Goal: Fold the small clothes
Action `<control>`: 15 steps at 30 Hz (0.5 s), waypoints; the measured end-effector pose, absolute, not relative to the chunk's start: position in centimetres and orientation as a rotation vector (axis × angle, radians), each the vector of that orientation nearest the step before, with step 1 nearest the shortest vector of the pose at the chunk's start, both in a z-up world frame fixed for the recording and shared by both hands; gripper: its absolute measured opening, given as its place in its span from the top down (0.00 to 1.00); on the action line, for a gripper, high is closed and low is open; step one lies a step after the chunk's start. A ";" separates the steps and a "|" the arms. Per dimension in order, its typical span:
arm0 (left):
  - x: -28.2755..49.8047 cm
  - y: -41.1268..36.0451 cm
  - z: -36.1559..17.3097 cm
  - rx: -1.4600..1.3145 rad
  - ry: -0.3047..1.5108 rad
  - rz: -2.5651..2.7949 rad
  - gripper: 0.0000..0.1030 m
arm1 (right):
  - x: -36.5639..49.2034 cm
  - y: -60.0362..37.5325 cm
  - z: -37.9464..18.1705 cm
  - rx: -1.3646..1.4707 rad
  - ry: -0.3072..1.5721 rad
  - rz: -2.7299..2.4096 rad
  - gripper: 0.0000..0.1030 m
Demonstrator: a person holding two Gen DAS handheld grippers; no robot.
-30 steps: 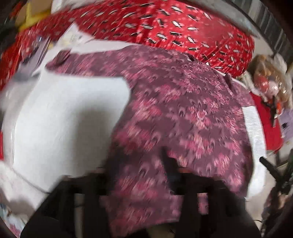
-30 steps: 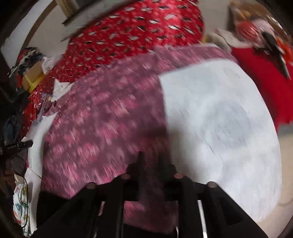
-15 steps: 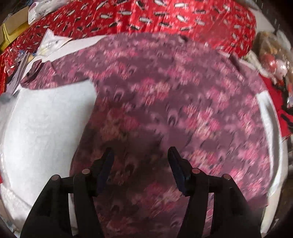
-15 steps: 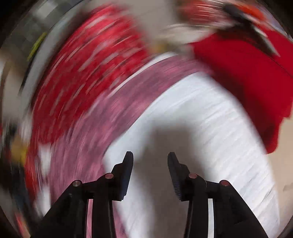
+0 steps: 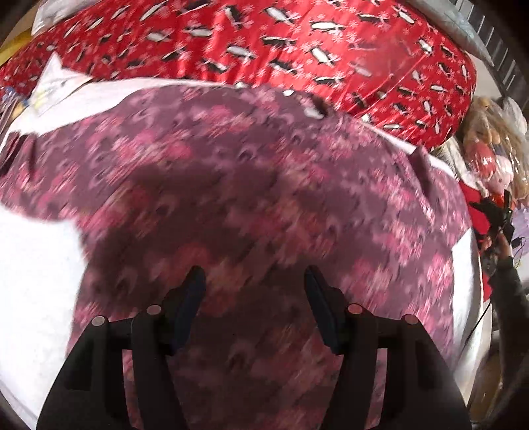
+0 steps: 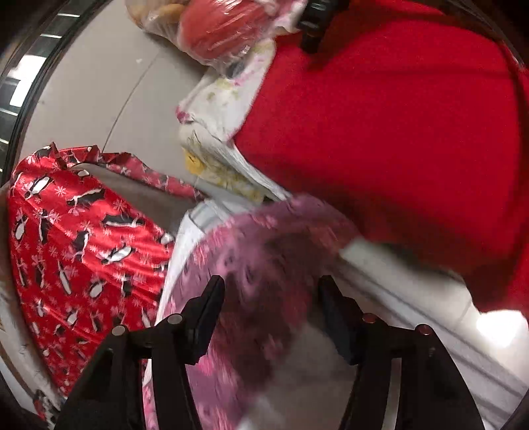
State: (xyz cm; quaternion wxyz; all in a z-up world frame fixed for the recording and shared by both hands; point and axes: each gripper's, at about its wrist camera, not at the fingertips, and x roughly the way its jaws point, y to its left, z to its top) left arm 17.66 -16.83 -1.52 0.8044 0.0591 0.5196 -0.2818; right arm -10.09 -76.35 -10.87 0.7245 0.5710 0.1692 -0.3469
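A maroon shirt with a pink floral print [image 5: 258, 185] lies spread flat on a white surface [image 5: 29, 258]. My left gripper [image 5: 254, 281] is open and empty, hovering over the shirt's lower middle. In the right wrist view, one corner of the same shirt [image 6: 264, 264] lies on the white surface [image 6: 413, 297]. My right gripper [image 6: 269, 294] is open and empty, just above that corner.
A red cloth with a penguin print [image 5: 297, 46] lies beyond the shirt; it also shows in the right wrist view [image 6: 76, 244]. A plain red cloth [image 6: 396, 132] and bagged items [image 6: 224, 29] lie to the right. Papers [image 5: 56, 86] sit at the far left.
Both grippers were shut on the shirt's hem a second ago and have since opened and let go. The right gripper has swung to the shirt's right corner.
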 end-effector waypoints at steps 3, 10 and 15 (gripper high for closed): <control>18.3 -18.2 -1.2 0.133 1.086 -0.619 0.41 | -9.7 -76.1 -9.7 1.150 0.387 -0.808 0.98; 21.5 -17.8 -2.6 0.166 1.053 -0.458 0.38 | -14.0 -75.8 -6.6 1.024 0.373 -0.989 0.98; 23.2 -16.3 -3.3 0.037 1.077 -0.481 0.38 | -11.4 -72.2 -2.4 0.894 0.332 -0.887 0.98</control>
